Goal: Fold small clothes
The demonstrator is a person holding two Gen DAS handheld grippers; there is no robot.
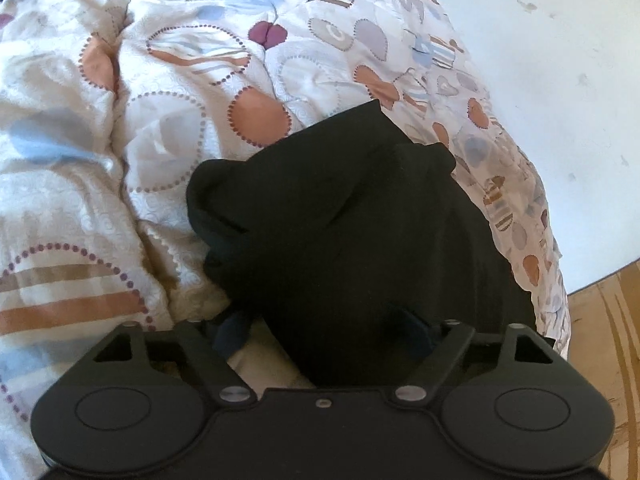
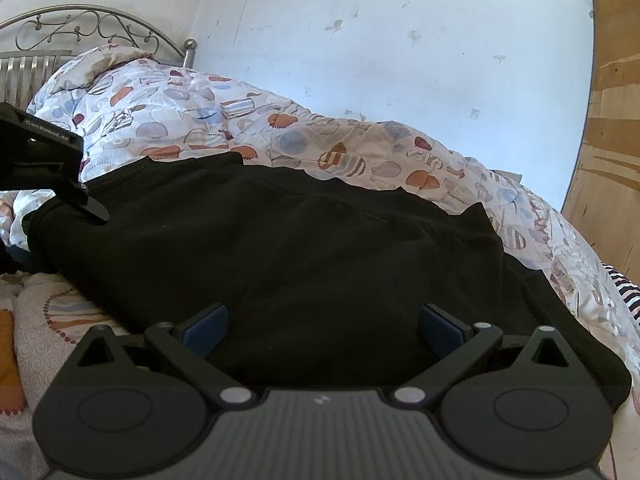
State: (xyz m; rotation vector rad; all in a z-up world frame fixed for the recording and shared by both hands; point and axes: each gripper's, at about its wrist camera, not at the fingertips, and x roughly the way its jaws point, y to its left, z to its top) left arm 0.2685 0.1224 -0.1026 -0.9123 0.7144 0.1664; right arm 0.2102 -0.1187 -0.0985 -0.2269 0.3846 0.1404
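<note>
A black garment (image 1: 352,220) lies on the patterned quilt (image 1: 120,120). In the left wrist view my left gripper (image 1: 324,332) is open, its blue pads (image 1: 232,334) spread wide, with the near edge of the garment lying between them. In the right wrist view the same black garment (image 2: 280,248) spreads wide across the quilt (image 2: 360,148). My right gripper (image 2: 322,330) is open, blue pads (image 2: 206,328) far apart, with the garment's near edge between them. The left gripper's black body (image 2: 48,156) shows at the left edge, over the garment's left end.
The bed runs along a white wall (image 2: 400,40). A metal headboard (image 2: 80,32) stands at the far left. A wooden floor (image 1: 600,340) lies past the quilt's right edge, and a wooden panel (image 2: 612,120) stands at the right.
</note>
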